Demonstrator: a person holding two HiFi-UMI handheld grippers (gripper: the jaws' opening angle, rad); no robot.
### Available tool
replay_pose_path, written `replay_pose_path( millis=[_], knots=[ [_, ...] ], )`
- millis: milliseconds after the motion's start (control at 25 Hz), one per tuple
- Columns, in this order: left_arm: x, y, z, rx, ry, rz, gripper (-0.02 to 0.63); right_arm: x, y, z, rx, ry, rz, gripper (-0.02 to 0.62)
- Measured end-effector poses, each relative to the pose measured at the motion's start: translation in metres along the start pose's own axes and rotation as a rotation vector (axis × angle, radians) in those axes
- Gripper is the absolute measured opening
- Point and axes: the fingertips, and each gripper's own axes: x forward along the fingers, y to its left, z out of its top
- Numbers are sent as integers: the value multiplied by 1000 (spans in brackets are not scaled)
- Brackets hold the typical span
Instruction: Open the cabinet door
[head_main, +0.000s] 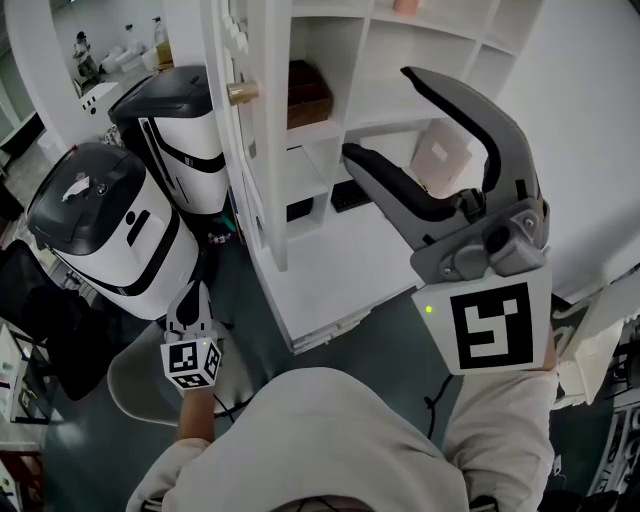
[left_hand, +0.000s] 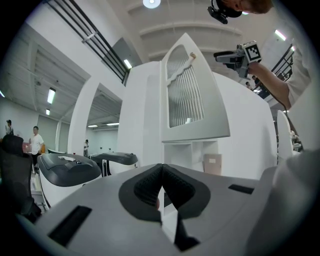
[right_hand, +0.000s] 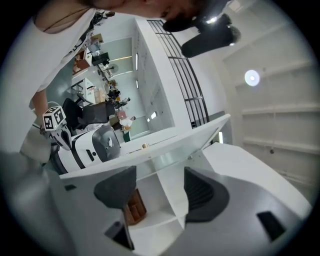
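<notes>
The door (head_main: 262, 150) is standing swung out from the cabinet (head_main: 340, 270), long axis upright. In the head view we are seeing it nearly edge-on, with its free edge pointing toward us and its brass knob (head_main: 242, 93) facing left. We are not making out the hinge side.

The right gripper (head_main: 378, 112) is hanging to the right of the door, apart from it, in front of the open shelves (head_main: 310, 172). Its jaws are standing wide apart and gripping nothing. Between them we are seeing only shelf space and a brown box (right_hand: 134, 210) farther in.

The left gripper (head_main: 190, 310) is sitting low at the near left, well apart from the door. Its jaws are pressing together with nothing between them.

Left of the door, two white-and-black pods (head_main: 100, 230) are standing near its knob face, the farther one closest to the knob. Dark floor (head_main: 250, 330) is showing between the nearer pod and the cabinet base. Right of the door, the shelf front is lying open across to the right gripper. The cabinet's near bottom edge is running just beyond our left gripper's side of the floor.
</notes>
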Motion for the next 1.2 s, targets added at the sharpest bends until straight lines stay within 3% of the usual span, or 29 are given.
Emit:
replay_pose_path(
  millis=[240, 720, 1200],
  knots=[
    [11, -3, 2, 9, 3, -15, 0, -14, -5, -33, 96, 42, -64, 246],
    [23, -2, 5, 19, -1, -32, 0, -37, 8, -90, 266, 148, -135, 201],
    [28, -1, 8, 25, -12, -46, 0, -64, 51, -141, 468, 259, -188, 174]
  ],
)
